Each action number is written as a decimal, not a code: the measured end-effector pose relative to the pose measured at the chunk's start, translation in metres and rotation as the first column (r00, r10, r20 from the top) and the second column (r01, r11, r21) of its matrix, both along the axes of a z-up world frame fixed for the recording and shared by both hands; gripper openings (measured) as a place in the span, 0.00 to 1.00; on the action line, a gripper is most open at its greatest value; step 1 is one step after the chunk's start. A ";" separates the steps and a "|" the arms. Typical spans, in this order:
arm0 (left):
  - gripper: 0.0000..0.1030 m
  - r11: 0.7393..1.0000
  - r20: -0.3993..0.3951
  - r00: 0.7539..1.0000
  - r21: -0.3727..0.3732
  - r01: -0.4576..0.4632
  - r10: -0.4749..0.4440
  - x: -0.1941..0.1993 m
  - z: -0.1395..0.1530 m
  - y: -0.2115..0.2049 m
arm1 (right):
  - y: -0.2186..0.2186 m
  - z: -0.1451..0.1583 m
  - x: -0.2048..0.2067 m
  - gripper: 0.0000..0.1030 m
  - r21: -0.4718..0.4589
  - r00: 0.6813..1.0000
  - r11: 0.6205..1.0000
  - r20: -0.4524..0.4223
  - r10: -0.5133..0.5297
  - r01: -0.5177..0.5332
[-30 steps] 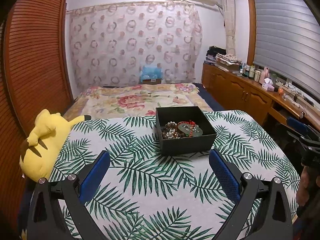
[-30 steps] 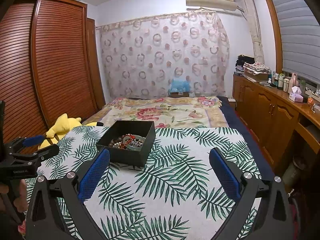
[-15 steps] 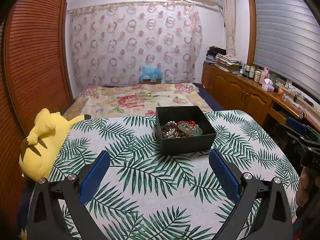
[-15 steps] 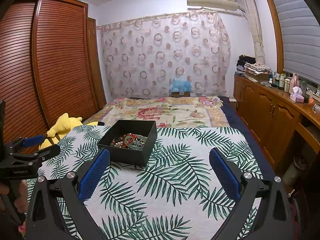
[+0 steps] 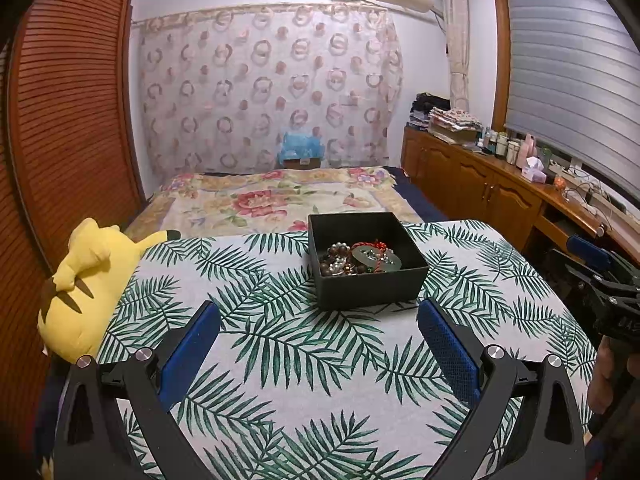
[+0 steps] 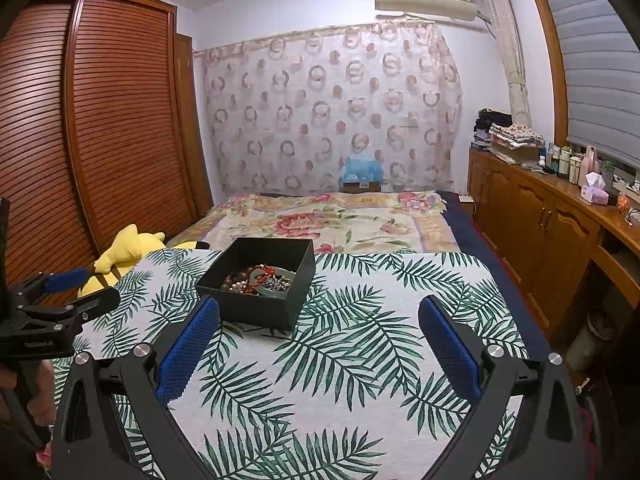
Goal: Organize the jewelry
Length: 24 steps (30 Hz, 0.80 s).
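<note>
Left tool (image 5: 318,326) wide open, empty, hovering over leaf-print bench (image 5: 280,360). Black box (image 5: 366,260) w/ jewelry (image 5: 358,258) sits just ahead, between its tips. Right tool (image 6: 319,322) also wide open, empty; box ahead-left, near its left fingertip (image 6: 192,340). Yellow plush (image 5: 80,284) far left at bench edge.

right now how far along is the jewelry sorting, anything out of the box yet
Nothing looks done: all the jewelry, beads and a green ring tangled together, sits in the black box on the leaf-print cloth, and none lies on the cloth. Nothing is in hand: the left gripper and right gripper are open and empty, short of the box. All the sorting is left.
</note>
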<state>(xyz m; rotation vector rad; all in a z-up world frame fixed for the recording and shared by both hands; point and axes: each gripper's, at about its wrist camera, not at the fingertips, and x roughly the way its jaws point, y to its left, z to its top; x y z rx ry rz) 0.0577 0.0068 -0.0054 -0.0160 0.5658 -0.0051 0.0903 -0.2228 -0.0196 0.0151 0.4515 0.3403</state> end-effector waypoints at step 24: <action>0.93 1.000 0.012 1.000 -0.008 0.010 -0.010 -0.005 0.006 -0.009 | 0.002 -0.001 0.001 0.98 0.001 1.000 1.000 -0.003 0.002 -0.002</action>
